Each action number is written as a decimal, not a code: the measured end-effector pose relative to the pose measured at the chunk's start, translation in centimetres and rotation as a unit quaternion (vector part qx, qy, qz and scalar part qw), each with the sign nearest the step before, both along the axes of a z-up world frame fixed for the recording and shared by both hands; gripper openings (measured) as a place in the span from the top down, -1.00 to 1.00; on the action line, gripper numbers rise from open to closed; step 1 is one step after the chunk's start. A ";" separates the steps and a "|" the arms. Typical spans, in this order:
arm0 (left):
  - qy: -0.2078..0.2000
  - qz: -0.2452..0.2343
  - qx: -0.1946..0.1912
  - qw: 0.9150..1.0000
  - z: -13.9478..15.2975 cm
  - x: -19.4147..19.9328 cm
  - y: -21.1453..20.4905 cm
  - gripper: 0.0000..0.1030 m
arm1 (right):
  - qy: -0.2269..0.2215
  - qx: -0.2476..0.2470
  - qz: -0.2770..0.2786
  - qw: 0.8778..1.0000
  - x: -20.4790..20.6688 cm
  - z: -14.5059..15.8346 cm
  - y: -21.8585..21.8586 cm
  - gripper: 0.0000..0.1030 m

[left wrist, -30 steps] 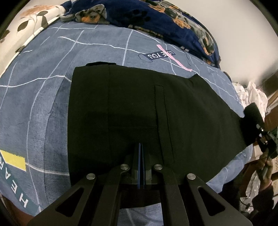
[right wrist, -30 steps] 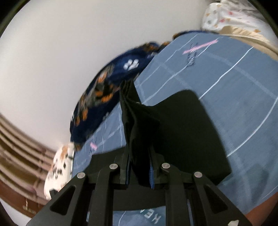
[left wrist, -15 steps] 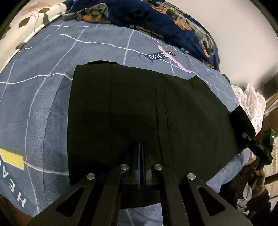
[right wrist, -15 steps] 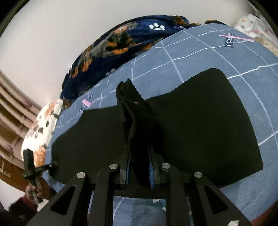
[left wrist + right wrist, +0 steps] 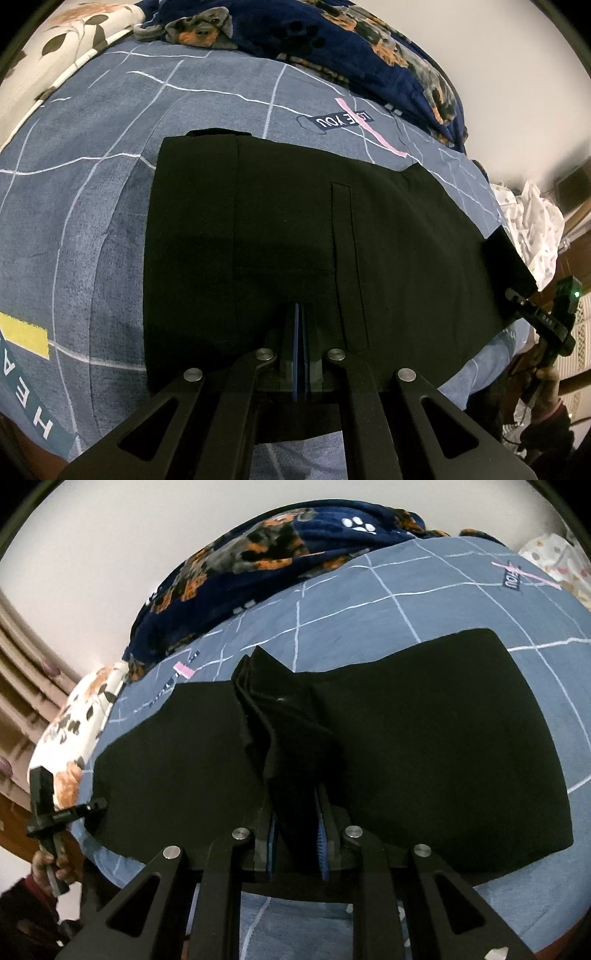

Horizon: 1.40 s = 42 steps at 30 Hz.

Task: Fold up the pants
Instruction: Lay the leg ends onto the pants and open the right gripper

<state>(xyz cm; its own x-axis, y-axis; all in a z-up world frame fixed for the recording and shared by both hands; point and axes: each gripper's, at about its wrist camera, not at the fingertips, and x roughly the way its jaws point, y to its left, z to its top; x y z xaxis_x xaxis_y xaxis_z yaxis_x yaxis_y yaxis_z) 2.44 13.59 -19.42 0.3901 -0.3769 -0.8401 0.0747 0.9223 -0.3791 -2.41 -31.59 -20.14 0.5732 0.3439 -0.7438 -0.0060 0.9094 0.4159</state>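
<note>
A: What is different from the picture a second ago?

B: In the right wrist view the camera then looked mostly at the wall, and the pants [image 5: 424, 738] stood up tall between the fingers. Now the cloth spreads wide and low over the blue bedsheet [image 5: 406, 590], and the right gripper [image 5: 295, 834] has come down close to the bed. In the left wrist view the far end of the pants has sunk also; half a second ago it was already flatter.

A: And the left gripper [image 5: 300, 350]?

B: It has stayed in the same place at the near edge of the pants. Its blue pads are pressed together with almost no gap. The edge of the cloth lies just there, but whether cloth is pinched between the pads I cannot tell.

A: What does the right one hold?

B: A bunch of folded black cloth stands between its two blue pads, so it is clamped on the pants.

A: How do the pants look?

B: Black, lying flat on the bedsheet, waistband to the left in the left wrist view, a pocket seam visible. A navy blanket [image 5: 351, 44] with dog pictures lies behind, apart from the pants.
</note>
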 end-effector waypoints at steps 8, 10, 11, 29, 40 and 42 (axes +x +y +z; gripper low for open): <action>0.000 0.002 -0.004 1.000 0.0 0.0 0.1 0.95 | 0.002 -0.017 0.007 1.000 0.3 -0.1 1.0 0.61; 0.001 0.003 -0.005 1.000 -0.1 0.1 0.1 0.95 | 0.004 -0.026 0.009 1.000 0.3 -0.2 1.3 0.60; 0.001 0.003 -0.006 1.000 -0.1 0.1 0.1 0.95 | 0.005 -0.030 0.011 0.999 0.3 -0.3 1.5 0.58; 0.006 0.007 -0.013 1.000 -0.1 0.2 0.3 0.95 | -0.003 -0.070 0.028 0.997 0.2 -0.3 3.0 0.47; 0.008 0.007 -0.021 1.000 -0.2 0.3 0.4 0.95 | 0.006 -0.004 0.075 0.997 0.0 -0.3 3.3 -0.17; 0.008 0.007 -0.023 1.000 -0.2 0.3 0.4 0.95 | 0.012 0.017 0.079 0.997 -0.1 -0.4 2.8 -0.19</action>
<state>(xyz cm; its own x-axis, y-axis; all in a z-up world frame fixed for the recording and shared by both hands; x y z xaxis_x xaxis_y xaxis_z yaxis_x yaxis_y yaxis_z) 2.73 14.04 -19.64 0.3816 -0.4094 -0.8287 0.0557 0.9051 -0.4215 -2.49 -28.82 -20.53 0.4922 0.4526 -0.7435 -0.1367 0.8838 0.4475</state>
